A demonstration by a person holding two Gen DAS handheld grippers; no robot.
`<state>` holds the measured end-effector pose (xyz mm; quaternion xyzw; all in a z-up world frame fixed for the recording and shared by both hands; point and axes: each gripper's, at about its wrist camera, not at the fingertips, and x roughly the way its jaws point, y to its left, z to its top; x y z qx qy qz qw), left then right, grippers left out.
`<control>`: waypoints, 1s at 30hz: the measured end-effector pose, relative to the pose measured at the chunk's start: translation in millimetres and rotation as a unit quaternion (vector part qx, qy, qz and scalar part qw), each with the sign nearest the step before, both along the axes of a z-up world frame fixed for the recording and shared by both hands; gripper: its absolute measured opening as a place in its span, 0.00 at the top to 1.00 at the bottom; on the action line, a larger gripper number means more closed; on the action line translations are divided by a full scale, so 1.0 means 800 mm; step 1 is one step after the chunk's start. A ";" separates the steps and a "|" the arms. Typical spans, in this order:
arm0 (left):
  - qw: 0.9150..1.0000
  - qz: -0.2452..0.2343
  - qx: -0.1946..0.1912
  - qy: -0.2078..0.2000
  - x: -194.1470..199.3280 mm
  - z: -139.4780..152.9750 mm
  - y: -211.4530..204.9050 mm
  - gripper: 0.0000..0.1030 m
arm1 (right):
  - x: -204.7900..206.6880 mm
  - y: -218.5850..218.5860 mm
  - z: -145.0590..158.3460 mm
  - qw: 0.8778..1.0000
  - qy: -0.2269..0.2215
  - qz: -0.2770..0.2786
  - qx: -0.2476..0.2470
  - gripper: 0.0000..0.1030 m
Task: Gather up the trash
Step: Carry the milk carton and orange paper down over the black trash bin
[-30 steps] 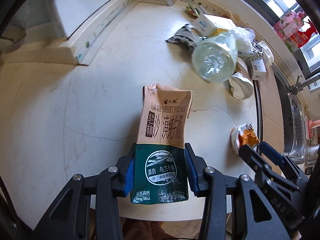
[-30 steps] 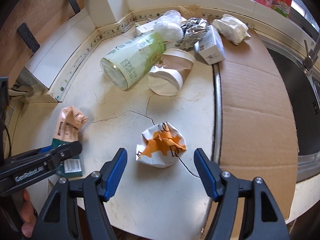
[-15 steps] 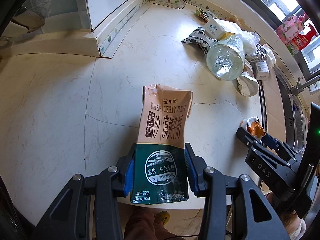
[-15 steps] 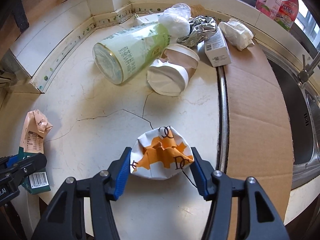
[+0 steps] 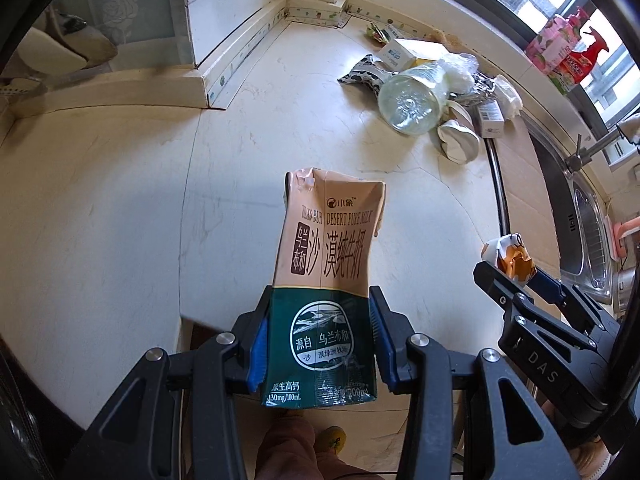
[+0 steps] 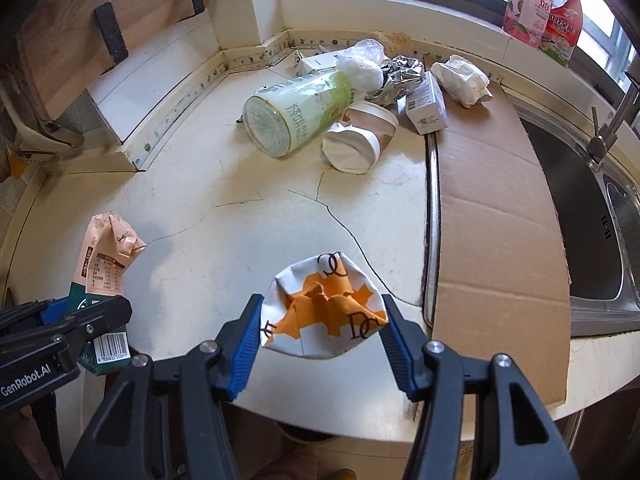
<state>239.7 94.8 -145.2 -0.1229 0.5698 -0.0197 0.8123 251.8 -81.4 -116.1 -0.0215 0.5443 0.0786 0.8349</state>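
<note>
A second ago the right claw (image 6: 322, 354) stood open around the crumpled paper cup (image 6: 325, 307) on the surface (image 6: 224, 200); it has since closed on the cup and lifted it off. In the left wrist view, the trash pile (image 5: 432, 92) has shrunk toward the upper right as the camera rose.

Milk carton (image 5: 326, 292) in left tool (image 5: 318, 344)

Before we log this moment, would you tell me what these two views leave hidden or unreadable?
- Trash bin: in neither view, so the drop-off spot is unknown.
- Milk carton: its bottom, hidden in the left wrist view behind its own front face.
- Plastic bottle: cap end, right wrist view, covered by a white bag.
- Small box: print too small to read.
</note>
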 end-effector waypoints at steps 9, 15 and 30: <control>1.000 0.002 0.003 -0.012 -0.088 0.013 -0.025 0.59 | -0.090 -0.013 0.027 1.000 -0.013 0.027 0.005 0.45; 1.000 -0.003 0.006 -0.014 -0.155 0.015 -0.054 0.59 | -0.159 -0.026 0.034 0.999 -0.011 0.039 0.006 0.45; 1.000 -0.012 0.023 0.006 -0.257 -0.035 -0.091 0.59 | -0.267 -0.051 -0.002 0.998 0.015 0.065 0.006 0.45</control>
